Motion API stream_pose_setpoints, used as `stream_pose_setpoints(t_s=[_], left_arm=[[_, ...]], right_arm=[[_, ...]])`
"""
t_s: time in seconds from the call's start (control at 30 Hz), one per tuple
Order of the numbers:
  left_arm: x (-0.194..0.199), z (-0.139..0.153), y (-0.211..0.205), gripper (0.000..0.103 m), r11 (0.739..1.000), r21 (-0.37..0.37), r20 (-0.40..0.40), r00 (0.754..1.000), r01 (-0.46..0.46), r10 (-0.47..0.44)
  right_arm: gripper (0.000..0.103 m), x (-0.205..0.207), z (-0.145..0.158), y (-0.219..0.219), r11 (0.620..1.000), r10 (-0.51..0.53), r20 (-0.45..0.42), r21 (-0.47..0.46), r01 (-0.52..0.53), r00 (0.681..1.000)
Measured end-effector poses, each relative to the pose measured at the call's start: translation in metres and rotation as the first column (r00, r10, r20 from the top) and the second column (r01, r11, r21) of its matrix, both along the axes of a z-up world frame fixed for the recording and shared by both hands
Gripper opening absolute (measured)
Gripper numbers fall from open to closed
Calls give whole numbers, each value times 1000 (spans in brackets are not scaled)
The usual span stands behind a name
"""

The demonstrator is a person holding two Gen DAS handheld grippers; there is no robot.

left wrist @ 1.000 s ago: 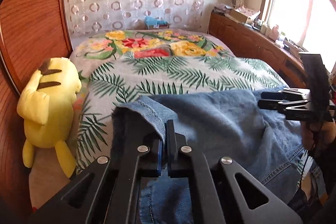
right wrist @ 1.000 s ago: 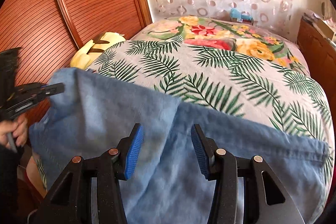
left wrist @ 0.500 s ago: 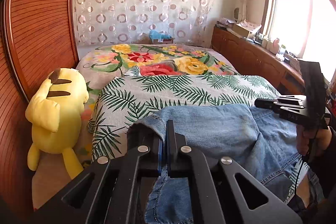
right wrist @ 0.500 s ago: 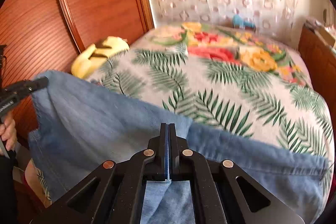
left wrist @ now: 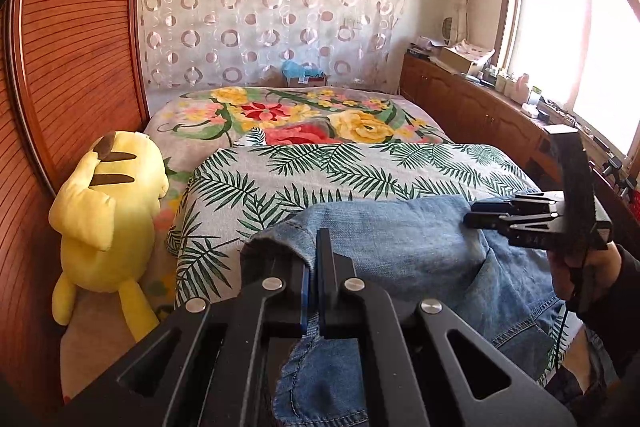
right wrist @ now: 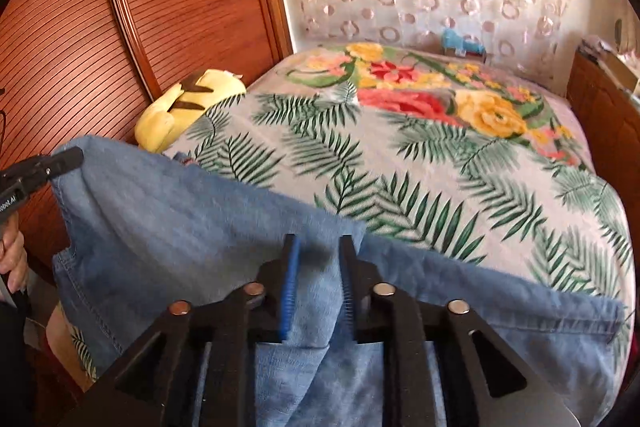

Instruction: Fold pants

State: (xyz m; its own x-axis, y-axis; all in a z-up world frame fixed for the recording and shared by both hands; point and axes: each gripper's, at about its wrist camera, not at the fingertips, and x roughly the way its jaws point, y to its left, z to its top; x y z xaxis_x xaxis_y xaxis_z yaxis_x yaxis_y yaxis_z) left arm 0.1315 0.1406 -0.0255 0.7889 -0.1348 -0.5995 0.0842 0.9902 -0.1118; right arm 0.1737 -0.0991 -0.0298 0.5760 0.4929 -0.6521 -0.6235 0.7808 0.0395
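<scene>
The left tool (left wrist: 316,267) is closed on an edge of the blue denim pants (left wrist: 400,251); the cloth is pinched between the two pads and is draped over the left finger. In the right wrist view the same tool (right wrist: 60,161) is seen at the left edge, with a corner of the pants (right wrist: 160,227) hanging from its tip, and part of a hand (right wrist: 12,255) is seen on its grip.

The jaws of the right tool (right wrist: 318,267) are opening. A fold of denim lies between the blue pads (right wrist: 290,291), but whether the pads still press on it cannot be told. In the left wrist view the right tool (left wrist: 500,215) is seen side-on just over the right edge of the pants, held by a hand (left wrist: 576,275) in a dark sleeve.

The pants are spread across the near end of the bed (left wrist: 360,171), partly raised at the left corner, with the rest resting on a leaf-printed cover (right wrist: 440,187). A flowered blanket (left wrist: 300,111) is laid further back. A yellow plush toy (left wrist: 108,211) is propped between the bed and a ribbed wooden wall panel (left wrist: 80,47). A curtain with ring patterns (left wrist: 260,7) is hung behind the bed, and a wooden cabinet (left wrist: 480,115) runs beneath the window (left wrist: 580,47).
</scene>
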Motion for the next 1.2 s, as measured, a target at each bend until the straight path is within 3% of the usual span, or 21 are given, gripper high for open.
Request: stream_pose_setpoints(t_s=[0.27,0.3,0.33,0.4,0.63,0.73,0.9,0.97,1.07,1.17,1.2], left_arm=[[3,-10,-6,4,1000,10,-26,1000,8,-8],[3,-11,-6,4,1000,8,-27,1000,10,-10],[3,-12,-7,4,1000,9,-28,1000,12,-11],[2,-12,-7,4,1000,12,-30,999,13,-13],[-7,-4,2,4,999,-15,23,999,-30,30],[-14,5,13,4,997,-45,64,996,-64,67],[-31,28,22,4,994,-74,135,986,-85,95],[-39,36,26,4,993,-81,161,982,-89,101],[-51,48,28,4,993,-88,197,975,-82,98],[-52,52,27,4,994,-74,203,975,-81,95],[-51,52,26,4,994,-64,201,975,-85,96]], right_arm=[[30,17,-18,8,999,-36,-89,-23,34,995],[26,19,-19,12,999,-38,-102,-22,36,994],[14,21,-20,12,999,-36,-110,-19,34,993],[6,20,-18,14,1000,-30,-114,-10,29,993],[2,-6,11,11,999,-7,47,36,5,999],[2,-25,38,7,996,12,146,90,-25,989],[2,-51,63,9,993,47,256,96,-74,965],[2,-60,71,5,988,50,276,129,-88,960],[2,-65,72,8,992,71,271,78,-96,960],[2,-65,83,-6,983,49,252,157,-90,967],[2,-64,84,-3,987,47,250,136,-83,967]])
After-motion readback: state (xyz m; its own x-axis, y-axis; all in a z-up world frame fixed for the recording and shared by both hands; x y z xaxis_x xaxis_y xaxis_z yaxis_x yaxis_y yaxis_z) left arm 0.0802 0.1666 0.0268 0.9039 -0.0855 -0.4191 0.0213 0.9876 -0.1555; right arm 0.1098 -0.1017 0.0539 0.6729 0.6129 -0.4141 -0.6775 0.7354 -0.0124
